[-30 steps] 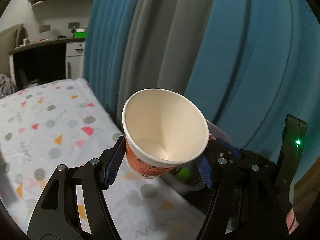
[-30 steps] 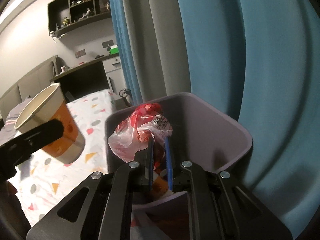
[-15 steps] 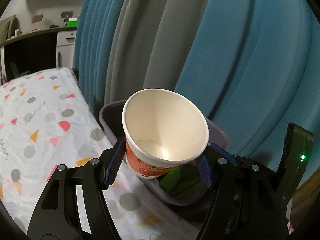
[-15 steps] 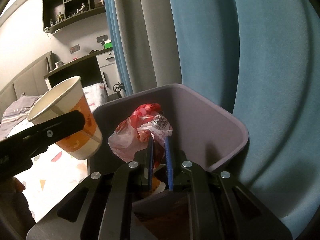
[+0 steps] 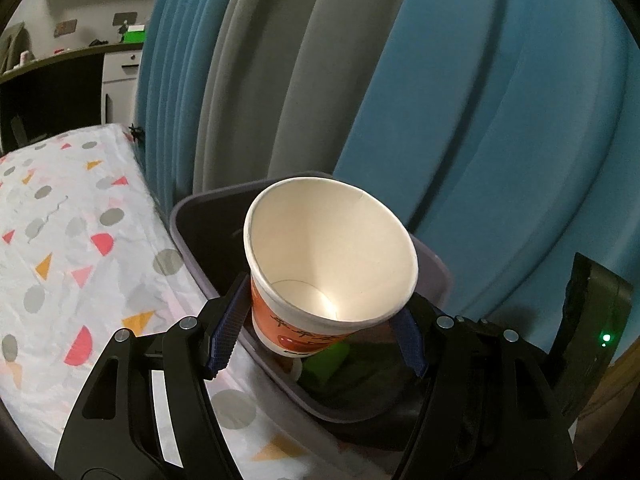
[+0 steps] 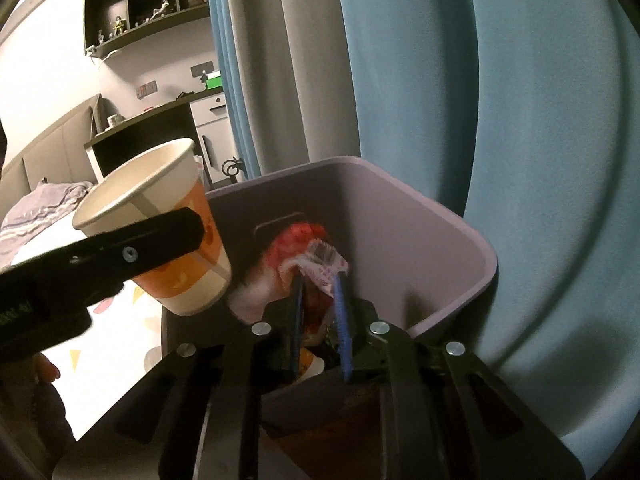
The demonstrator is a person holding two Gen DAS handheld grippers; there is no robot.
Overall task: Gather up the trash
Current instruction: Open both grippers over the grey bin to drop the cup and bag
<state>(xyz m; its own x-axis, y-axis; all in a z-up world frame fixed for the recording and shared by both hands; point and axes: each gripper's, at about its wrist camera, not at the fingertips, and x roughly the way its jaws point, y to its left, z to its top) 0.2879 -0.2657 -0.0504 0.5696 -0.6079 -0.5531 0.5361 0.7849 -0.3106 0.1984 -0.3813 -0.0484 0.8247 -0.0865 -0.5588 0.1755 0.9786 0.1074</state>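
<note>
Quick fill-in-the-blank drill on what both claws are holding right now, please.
1. The left claw grips a paper ____.
2. The right claw pinches a crumpled red-and-white ____ over the bin.
3. The cup is ____ inside.
4. Behind the bin hang blue and grey ____.

Answers: cup; wrapper; empty; curtains

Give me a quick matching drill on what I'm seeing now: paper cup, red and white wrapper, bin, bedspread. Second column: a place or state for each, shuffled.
Things:
1. paper cup
2. red and white wrapper
3. bin
4. bedspread

States:
A. pinched by the right hand-held gripper over the bin
B. grey, open-topped, by the curtain
C. empty, held tilted by the left hand-held gripper
D. white, with dots and triangles

Pairs: 1-C, 2-A, 3-B, 4-D
</note>
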